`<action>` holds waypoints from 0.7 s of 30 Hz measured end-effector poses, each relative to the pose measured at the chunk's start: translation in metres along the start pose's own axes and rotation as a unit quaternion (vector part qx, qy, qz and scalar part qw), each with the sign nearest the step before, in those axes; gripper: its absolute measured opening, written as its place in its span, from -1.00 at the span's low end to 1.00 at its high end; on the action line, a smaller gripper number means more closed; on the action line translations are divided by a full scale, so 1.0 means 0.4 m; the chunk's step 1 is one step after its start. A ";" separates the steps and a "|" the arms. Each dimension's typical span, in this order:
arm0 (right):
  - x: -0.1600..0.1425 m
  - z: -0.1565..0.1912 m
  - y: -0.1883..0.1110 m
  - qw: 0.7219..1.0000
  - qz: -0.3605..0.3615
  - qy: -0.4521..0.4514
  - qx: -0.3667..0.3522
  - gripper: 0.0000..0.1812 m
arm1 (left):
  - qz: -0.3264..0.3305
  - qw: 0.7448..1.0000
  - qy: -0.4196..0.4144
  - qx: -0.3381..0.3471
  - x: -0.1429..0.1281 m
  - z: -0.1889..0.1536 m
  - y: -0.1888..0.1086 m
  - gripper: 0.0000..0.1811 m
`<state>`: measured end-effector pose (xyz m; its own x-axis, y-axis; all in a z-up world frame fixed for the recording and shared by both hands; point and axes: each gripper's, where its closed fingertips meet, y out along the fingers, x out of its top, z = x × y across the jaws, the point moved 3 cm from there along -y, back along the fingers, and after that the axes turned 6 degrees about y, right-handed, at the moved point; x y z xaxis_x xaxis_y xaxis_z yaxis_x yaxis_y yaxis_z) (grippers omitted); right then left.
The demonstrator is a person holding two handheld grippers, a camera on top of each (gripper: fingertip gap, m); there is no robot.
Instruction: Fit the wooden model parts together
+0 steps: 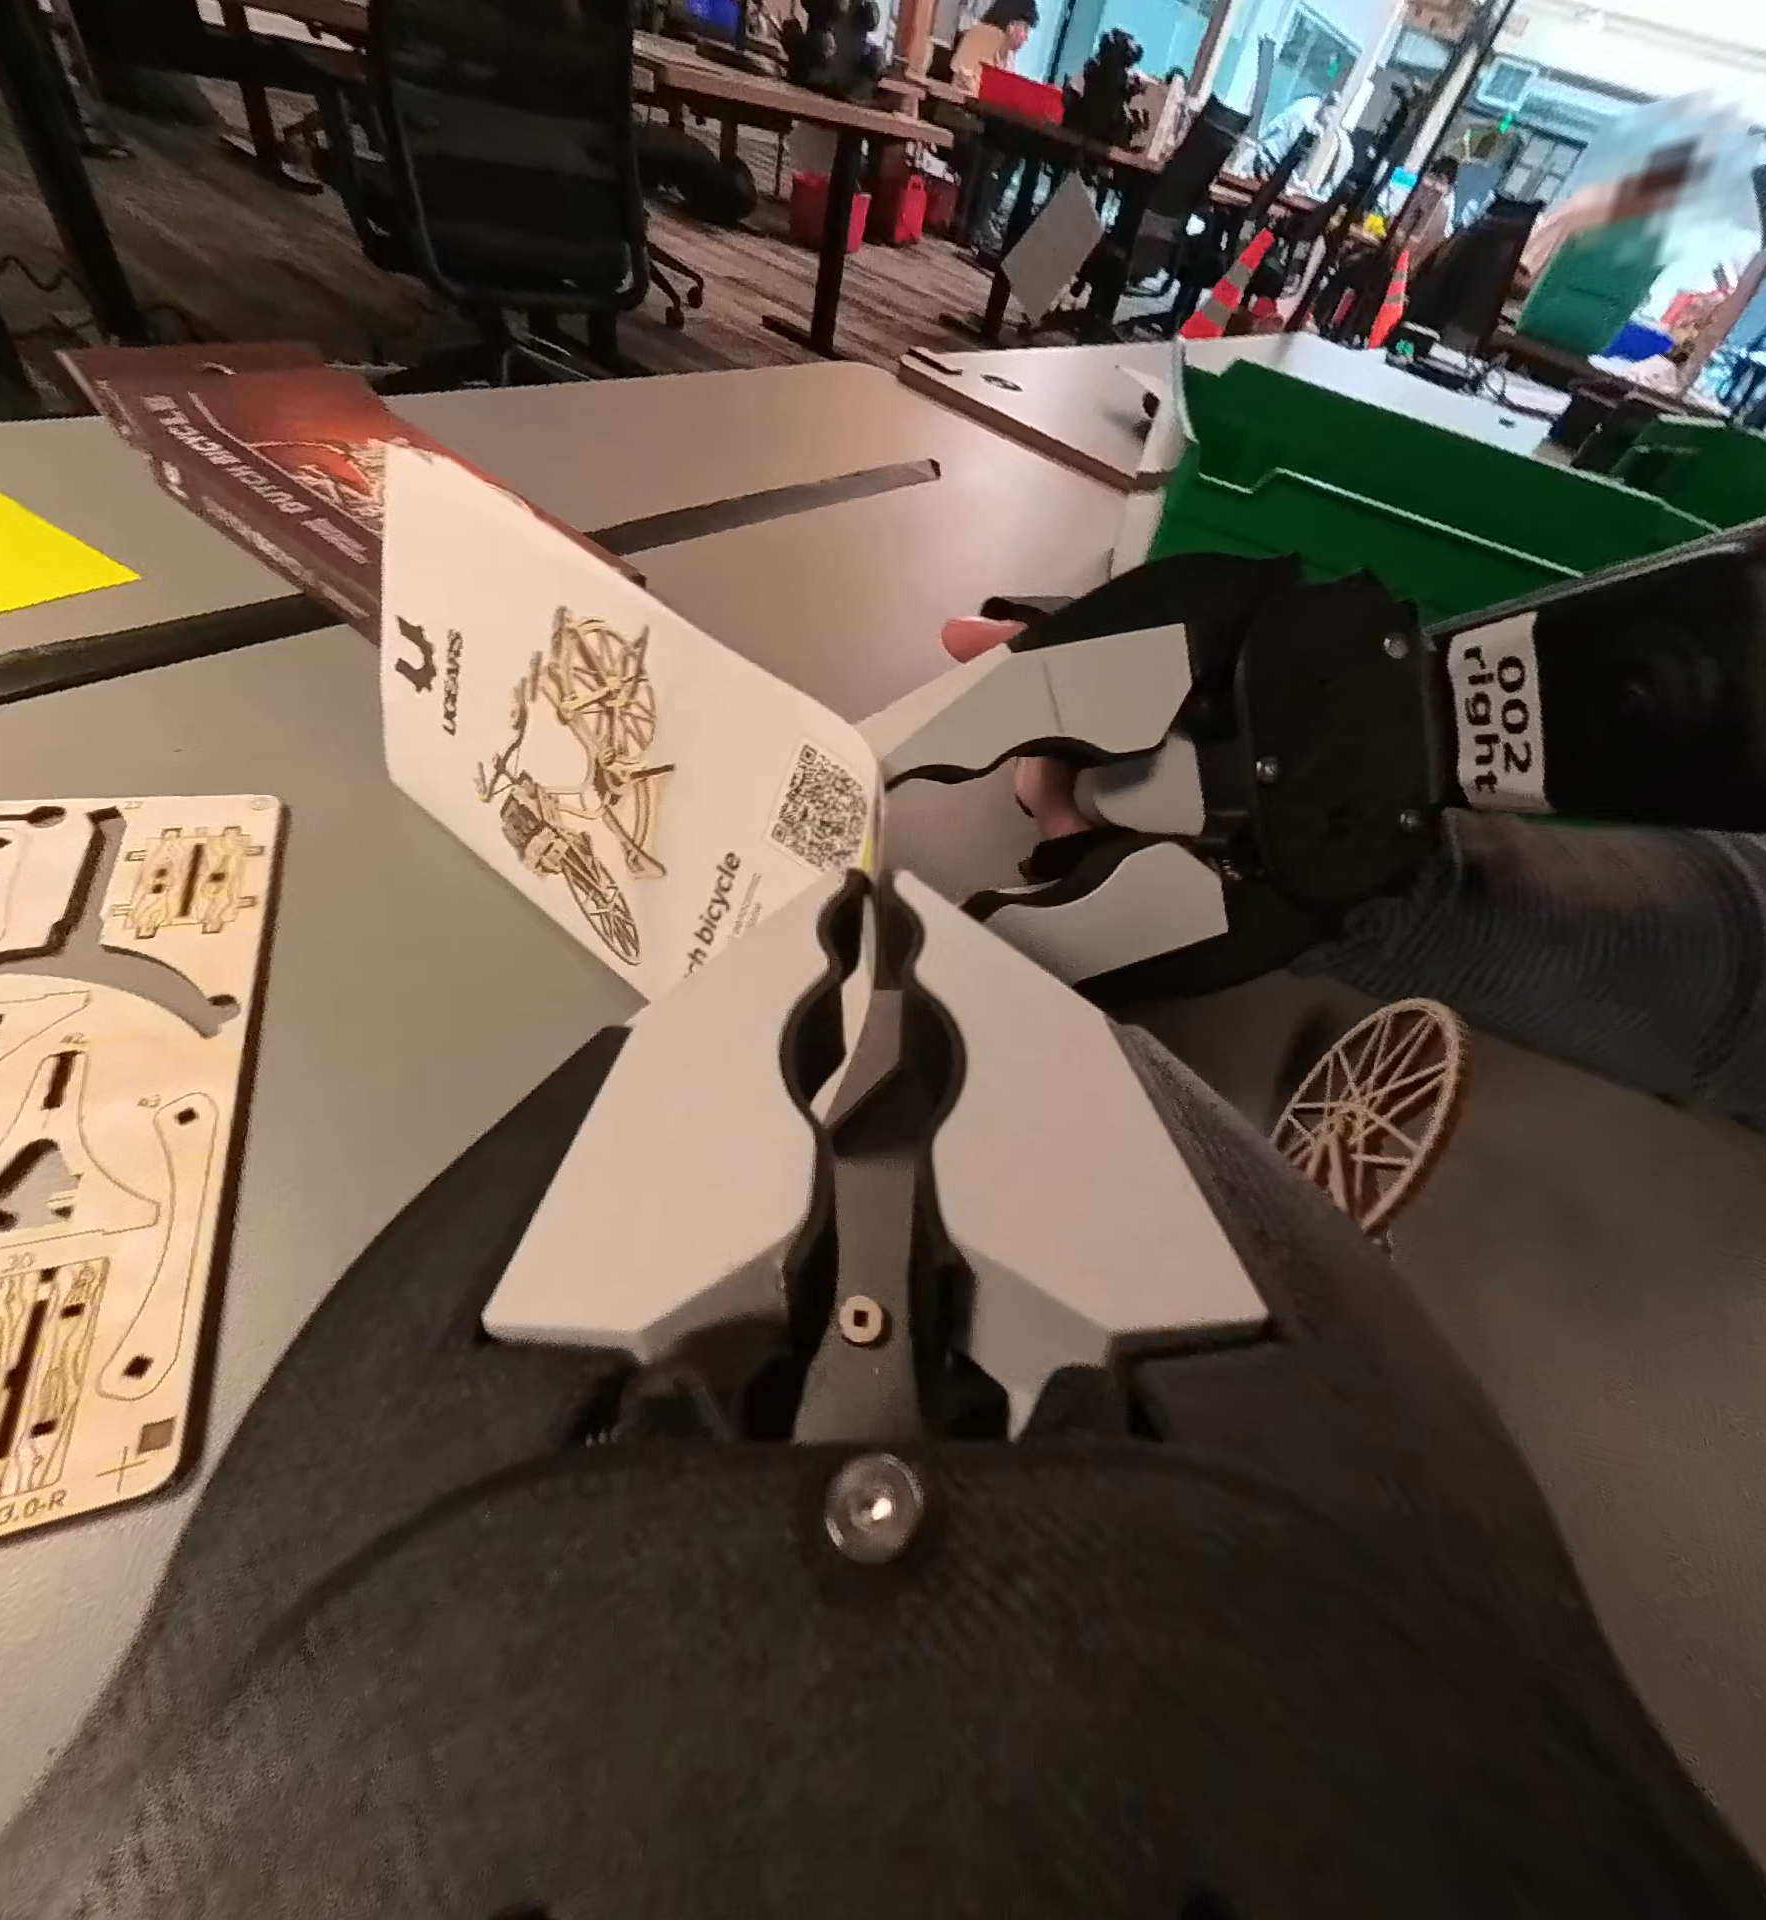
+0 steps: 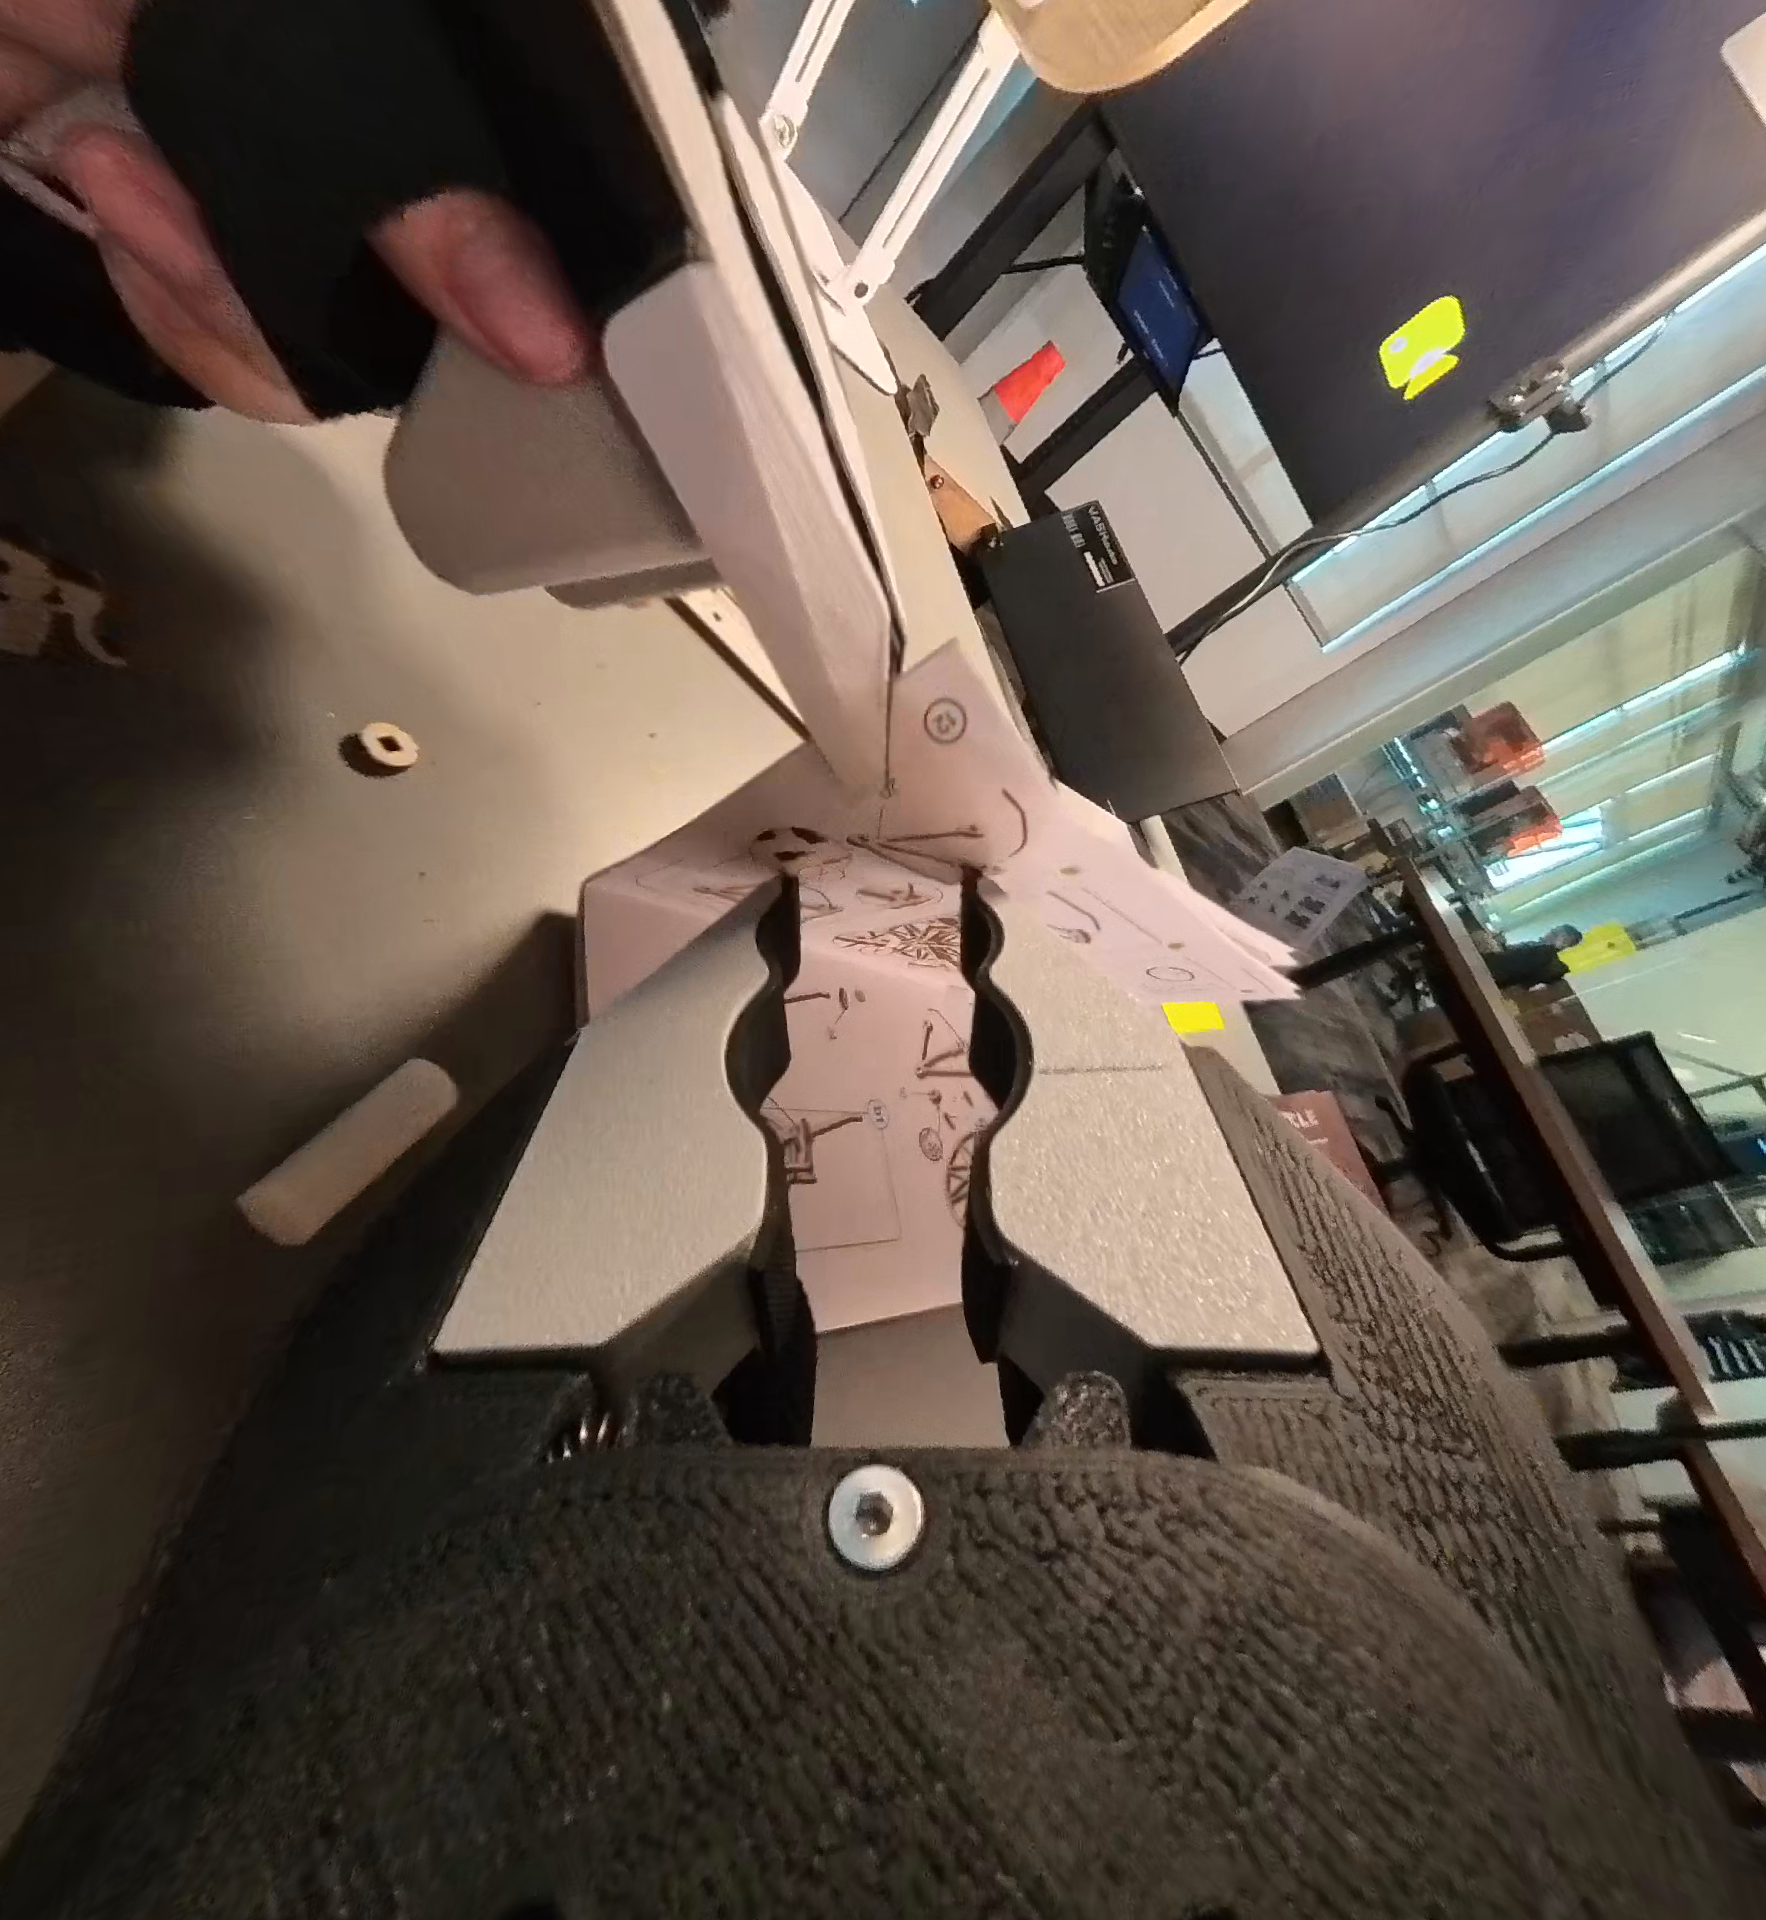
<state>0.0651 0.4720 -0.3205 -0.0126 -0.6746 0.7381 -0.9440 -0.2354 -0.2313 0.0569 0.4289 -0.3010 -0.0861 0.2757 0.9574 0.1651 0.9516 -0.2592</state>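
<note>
The thin, floppy booklet (image 1: pixel 588 727) is pinched at its edge by the left gripper (image 1: pixel 874 894), while the right gripper (image 2: pixel 874 904) is held part-open around its pages, so a grip near the fold is judged safest.

Print stands on the white booklet (image 1: pixel 588 727), dark box (image 1: pixel 266 468), wooden sheet (image 1: pixel 79 1143) and right claw's (image 1: pixel 884 774) label.

Grey table (image 1: pixel 443 935) w/ wooden parts sheet (image 1: pixel 79 1143)

Both wrist views look close along their fingers, sharing the booklet (image 1: pixel 588 727)
</note>
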 end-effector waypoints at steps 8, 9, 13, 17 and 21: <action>-0.001 -0.010 -0.002 1.000 0.003 -0.001 -0.016 -0.68 | -0.010 0.999 -0.035 -0.019 -0.001 0.006 0.001 -1.00; -0.001 -0.016 -0.003 1.000 0.005 -0.002 -0.024 -0.69 | -0.016 0.999 -0.036 -0.025 0.002 0.002 0.001 -1.00; -0.015 -0.044 -0.007 0.998 0.027 -0.001 -0.064 -0.72 | -0.055 0.998 -0.025 -0.036 0.022 -0.008 -0.002 -1.00; -0.062 -0.048 0.003 0.994 0.088 0.038 -0.055 -0.74 | -0.061 0.998 -0.024 -0.015 0.023 0.003 0.003 -1.00; -0.106 -0.031 0.015 0.986 0.153 0.068 -0.024 -0.83 | -0.040 0.995 -0.079 0.039 0.005 0.046 0.000 -1.00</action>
<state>0.0560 0.5080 -0.3453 -0.3404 -0.6081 0.7172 -0.9037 0.0009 -0.4281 0.0386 0.4320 -0.3016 -0.2498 0.2117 0.9449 0.0762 0.9771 -0.1987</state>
